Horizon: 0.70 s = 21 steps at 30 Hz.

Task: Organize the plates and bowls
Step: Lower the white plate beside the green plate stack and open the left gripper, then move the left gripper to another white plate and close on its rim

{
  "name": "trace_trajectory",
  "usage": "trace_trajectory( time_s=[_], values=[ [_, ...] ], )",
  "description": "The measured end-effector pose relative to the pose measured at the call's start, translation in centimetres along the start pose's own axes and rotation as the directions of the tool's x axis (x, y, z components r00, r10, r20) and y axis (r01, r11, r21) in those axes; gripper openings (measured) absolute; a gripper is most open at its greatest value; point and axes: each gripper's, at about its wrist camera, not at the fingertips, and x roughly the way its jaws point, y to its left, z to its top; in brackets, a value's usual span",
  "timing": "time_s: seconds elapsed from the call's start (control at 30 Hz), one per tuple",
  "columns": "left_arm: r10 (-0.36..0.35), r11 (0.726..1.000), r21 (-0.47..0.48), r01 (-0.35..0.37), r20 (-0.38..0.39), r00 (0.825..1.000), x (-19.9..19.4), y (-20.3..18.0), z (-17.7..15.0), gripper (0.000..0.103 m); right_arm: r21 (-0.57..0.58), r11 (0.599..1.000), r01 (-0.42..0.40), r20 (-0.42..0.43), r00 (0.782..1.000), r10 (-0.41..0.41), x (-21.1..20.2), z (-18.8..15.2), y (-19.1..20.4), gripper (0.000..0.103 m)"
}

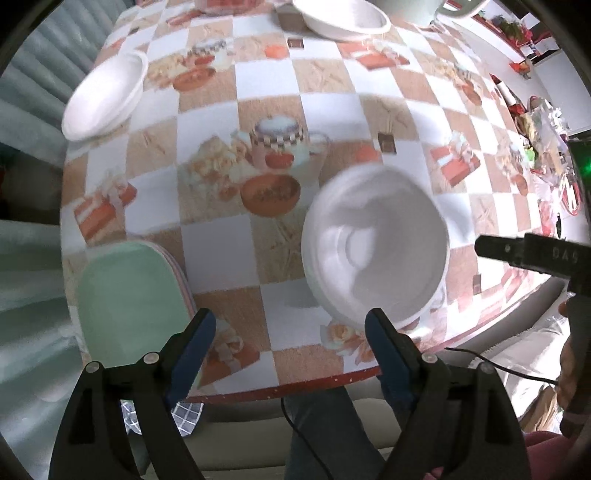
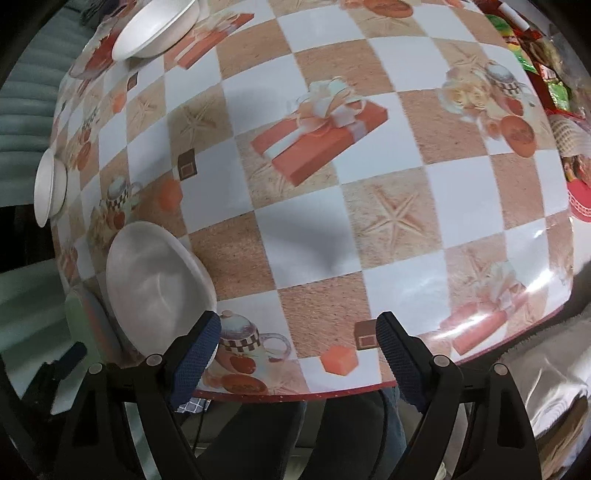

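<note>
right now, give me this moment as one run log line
left gripper: open, empty | right gripper: open, empty | stacked white bowls: on table, near edge | green plate: near-left | two loose bowls: unstacked

Tablecloth checked white and tan with orange gift-box and teapot prints; bowls plain white; plate pale green; gripper pads dark blue.

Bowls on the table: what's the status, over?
Left gripper and right gripper open, empty. Nearest white bowl on tablecloth, two more behind. Green plate stack at left. Nothing blocking.
</note>
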Motion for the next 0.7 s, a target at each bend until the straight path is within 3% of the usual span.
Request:
trace_trajectory(
  time_s=[0.33,0.7],
  values=[
    [-0.025,0.999,-0.028,0.027,0.07,0.997,-3.8,1.5,5.3,0.086,-0.027,1.0,-0.014,0.042,0.999,0.015,-4.3,2.0,-1.2,0.087],
    [-0.039,0.99,-0.129,0.051,0.095,0.995,-5.3,1.6,14.0,0.086,-0.077,0.997,-0.013,0.104,0.994,0.021,-7.2,10.2,0.2,0.087]
  ],
)
